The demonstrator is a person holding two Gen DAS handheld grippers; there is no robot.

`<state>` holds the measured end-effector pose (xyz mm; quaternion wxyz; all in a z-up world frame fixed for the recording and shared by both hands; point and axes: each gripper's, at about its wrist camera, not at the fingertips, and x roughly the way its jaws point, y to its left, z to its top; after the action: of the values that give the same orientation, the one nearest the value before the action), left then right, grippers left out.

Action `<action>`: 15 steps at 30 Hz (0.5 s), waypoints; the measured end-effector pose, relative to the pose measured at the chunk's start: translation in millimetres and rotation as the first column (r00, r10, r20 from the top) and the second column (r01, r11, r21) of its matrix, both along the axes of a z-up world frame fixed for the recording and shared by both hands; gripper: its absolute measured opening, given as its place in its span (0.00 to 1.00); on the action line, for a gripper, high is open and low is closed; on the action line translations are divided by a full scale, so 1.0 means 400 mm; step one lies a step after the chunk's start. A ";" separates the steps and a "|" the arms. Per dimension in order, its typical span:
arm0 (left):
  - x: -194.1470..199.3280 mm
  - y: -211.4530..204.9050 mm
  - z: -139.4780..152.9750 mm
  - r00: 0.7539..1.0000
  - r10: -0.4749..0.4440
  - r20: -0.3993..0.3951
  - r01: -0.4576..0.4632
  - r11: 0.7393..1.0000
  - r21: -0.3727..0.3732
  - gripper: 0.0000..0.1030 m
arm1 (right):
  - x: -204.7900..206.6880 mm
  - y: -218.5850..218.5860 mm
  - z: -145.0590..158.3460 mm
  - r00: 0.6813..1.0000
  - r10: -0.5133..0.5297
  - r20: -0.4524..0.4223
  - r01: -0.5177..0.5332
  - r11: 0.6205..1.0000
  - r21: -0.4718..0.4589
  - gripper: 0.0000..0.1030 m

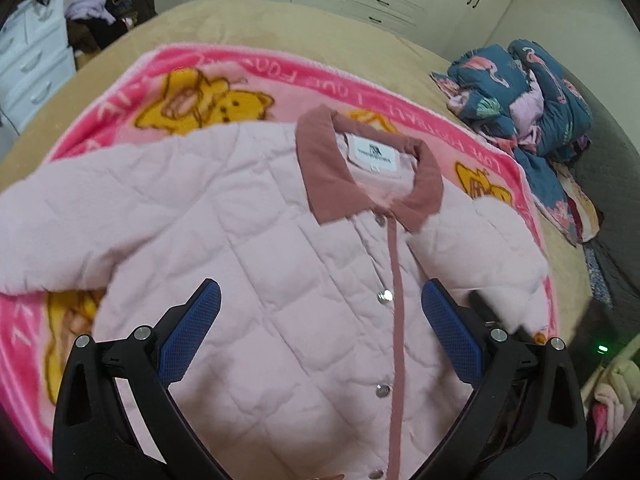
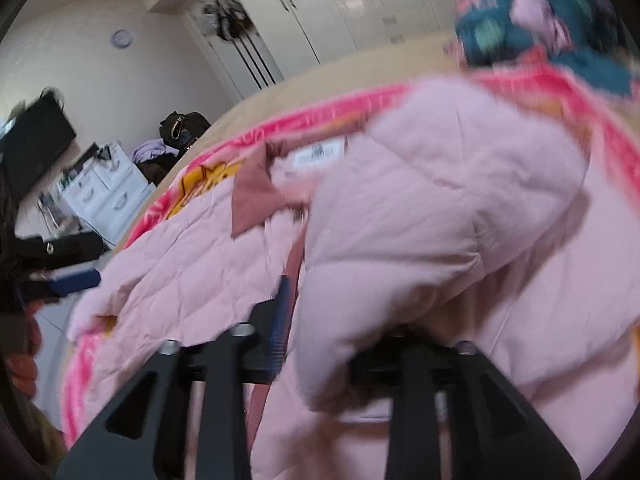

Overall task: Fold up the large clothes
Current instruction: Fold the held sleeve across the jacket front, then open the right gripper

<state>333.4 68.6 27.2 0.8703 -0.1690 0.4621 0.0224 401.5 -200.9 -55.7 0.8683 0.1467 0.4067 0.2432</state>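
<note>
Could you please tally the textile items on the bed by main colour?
Pink: 2, the jacket and the blanket
Teal: 1, the bundle
Total: 3

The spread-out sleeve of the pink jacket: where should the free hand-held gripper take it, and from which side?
Probably at the cuff end of the spread-out sleeve, approached from its outer edge. The sleeve lies flat on the pink blanket, so its free end should lift easily. The left hand-held gripper hangs open above the jacket, while the right hand-held gripper has the other sleeve.
</note>
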 end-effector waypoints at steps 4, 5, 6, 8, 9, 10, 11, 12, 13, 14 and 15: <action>-0.006 -0.002 -0.022 1.000 -0.005 -0.013 0.005 0.999 -0.048 0.91 | -0.026 -0.068 -0.006 0.988 -0.132 -0.084 0.143 0.980 0.142 0.50; -0.008 0.001 -0.026 1.000 -0.003 -0.014 0.002 0.998 -0.061 0.91 | -0.040 -0.088 0.002 0.979 -0.186 -0.080 0.197 0.966 0.168 0.52; -0.010 0.004 -0.028 1.000 0.001 -0.014 -0.002 0.997 -0.078 0.91 | -0.047 -0.094 0.007 0.975 -0.212 -0.069 0.220 0.960 0.173 0.53; -0.013 0.010 -0.030 1.000 0.005 -0.014 -0.007 0.995 -0.104 0.91 | -0.070 -0.082 0.039 0.975 -0.216 0.052 0.210 0.972 0.103 0.33; -0.015 0.012 -0.030 1.000 0.007 -0.013 -0.008 0.994 -0.111 0.91 | -0.075 -0.075 0.052 0.975 -0.200 0.099 0.194 0.978 0.072 0.27; -0.018 0.016 -0.030 1.000 0.007 -0.012 -0.008 0.992 -0.124 0.91 | -0.086 -0.052 0.068 0.973 -0.165 0.159 0.163 0.986 0.024 0.22; -0.019 0.019 -0.029 1.000 0.006 -0.012 -0.008 0.991 -0.133 0.91 | -0.099 -0.022 0.085 0.970 -0.117 0.215 0.124 0.992 -0.021 0.21; -0.022 0.025 -0.026 1.000 0.007 -0.010 -0.008 0.989 -0.145 0.91 | -0.109 0.003 0.095 0.962 -0.084 0.259 0.102 0.993 -0.060 0.21; -0.026 0.032 -0.022 1.000 0.009 -0.005 -0.010 0.988 -0.156 0.91 | -0.132 0.044 0.110 0.943 -0.018 0.332 0.067 0.989 -0.135 0.20; -0.029 0.039 -0.019 1.000 0.013 -0.001 -0.013 0.986 -0.165 0.91 | -0.151 0.078 0.117 0.924 0.049 0.380 0.030 0.980 -0.197 0.20; -0.033 0.052 -0.014 1.000 0.025 0.007 -0.023 0.983 -0.181 0.91 | -0.178 0.126 0.118 0.897 0.133 0.421 -0.013 0.961 -0.277 0.20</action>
<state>320.2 89.2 21.6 0.8531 -0.2530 0.4561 -0.0098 330.5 -150.6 -8.3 0.9389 -0.0451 0.2367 0.2456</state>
